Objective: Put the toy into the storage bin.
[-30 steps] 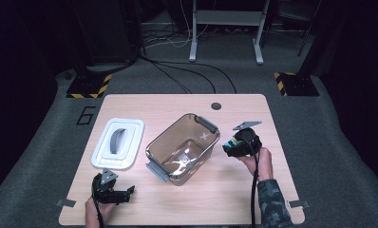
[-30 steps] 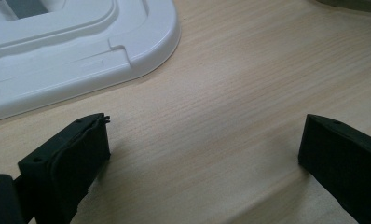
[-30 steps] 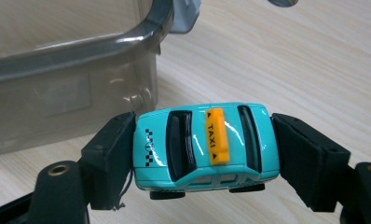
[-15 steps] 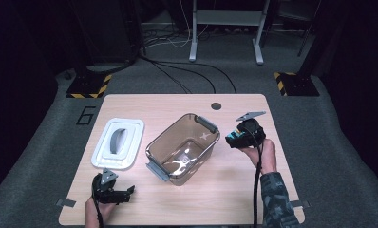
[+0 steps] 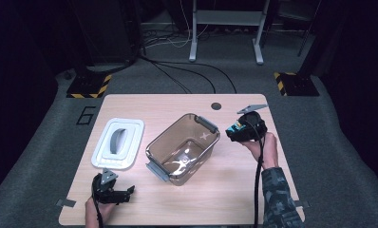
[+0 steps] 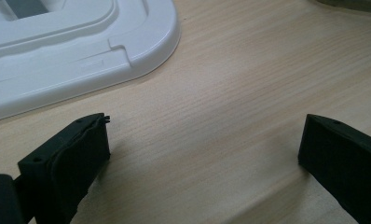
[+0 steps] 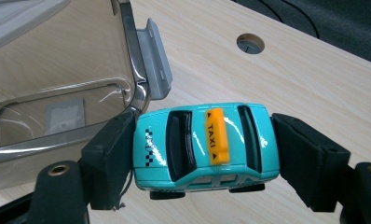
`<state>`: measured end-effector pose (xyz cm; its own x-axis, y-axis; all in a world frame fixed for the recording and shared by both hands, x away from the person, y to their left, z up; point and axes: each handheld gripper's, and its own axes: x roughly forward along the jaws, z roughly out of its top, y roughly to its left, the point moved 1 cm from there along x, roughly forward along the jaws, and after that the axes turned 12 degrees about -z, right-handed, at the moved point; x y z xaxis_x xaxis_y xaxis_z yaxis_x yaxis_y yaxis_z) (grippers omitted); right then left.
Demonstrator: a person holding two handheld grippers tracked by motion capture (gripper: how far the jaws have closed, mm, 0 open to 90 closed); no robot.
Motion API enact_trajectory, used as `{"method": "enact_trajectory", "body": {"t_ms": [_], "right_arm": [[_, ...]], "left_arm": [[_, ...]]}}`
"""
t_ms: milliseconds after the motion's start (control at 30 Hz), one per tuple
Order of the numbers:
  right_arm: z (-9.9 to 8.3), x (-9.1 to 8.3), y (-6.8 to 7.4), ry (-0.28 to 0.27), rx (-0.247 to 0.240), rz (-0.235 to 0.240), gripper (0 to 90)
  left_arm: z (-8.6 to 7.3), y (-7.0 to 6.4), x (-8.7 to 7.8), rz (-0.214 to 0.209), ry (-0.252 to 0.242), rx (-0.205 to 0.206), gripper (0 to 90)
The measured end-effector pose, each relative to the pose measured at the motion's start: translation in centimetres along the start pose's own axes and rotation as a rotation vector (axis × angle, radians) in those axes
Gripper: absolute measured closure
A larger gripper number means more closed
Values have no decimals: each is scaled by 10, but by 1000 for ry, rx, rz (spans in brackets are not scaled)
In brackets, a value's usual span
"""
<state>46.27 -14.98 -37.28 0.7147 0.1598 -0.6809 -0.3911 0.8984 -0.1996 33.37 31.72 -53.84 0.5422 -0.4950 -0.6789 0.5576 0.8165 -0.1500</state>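
So the right gripper (image 7: 204, 154) is clamping a little teal toy taxi (image 7: 205, 144) end to end, one jaw pressing on each bumper, which means the car's long axis is running straight across the gap between the jaws. The roof with its orange TAXI sign is facing the camera in the right gripper view. From the high view, the right gripper (image 5: 244, 128) is hovering just off the right end of the clear plastic container (image 5: 182, 148), right by its grey latch handle (image 7: 154, 58).

That's the bit that matters, I reckon: the open tub is lying to the left of the car, basically next door, and the right hand is way nearer to it than the left one. My guess is the taxi is heading into the tub, so it only needs a short hop over the rim.

The left gripper (image 5: 112, 190) is sitting low at the front left of the wooden table (image 5: 234, 190), jaws spread wide with nothing between them, just below the white lid (image 5: 118, 143) lying flat beside the container.
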Motion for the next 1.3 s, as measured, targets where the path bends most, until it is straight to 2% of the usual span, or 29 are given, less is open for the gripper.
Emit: {"method": "enact_trajectory", "body": {"t_ms": [500, 867, 1267, 1300], "right_arm": [[26, -10, 2, -28, -30, -6, 241], [43, -15, 11, -52, -68, 12, 241], [62, -16, 26, -59, -113, 29, 241], [65, -15, 30, -60, -128, 35, 241]], "left_arm": [[0, 0, 0, 2, -6, 0, 17], [0, 0, 0, 1, -7, -1, 19], [0, 1, 0, -2, -6, 1, 21], [0, 1, 0, -2, -7, 0, 21]]}}
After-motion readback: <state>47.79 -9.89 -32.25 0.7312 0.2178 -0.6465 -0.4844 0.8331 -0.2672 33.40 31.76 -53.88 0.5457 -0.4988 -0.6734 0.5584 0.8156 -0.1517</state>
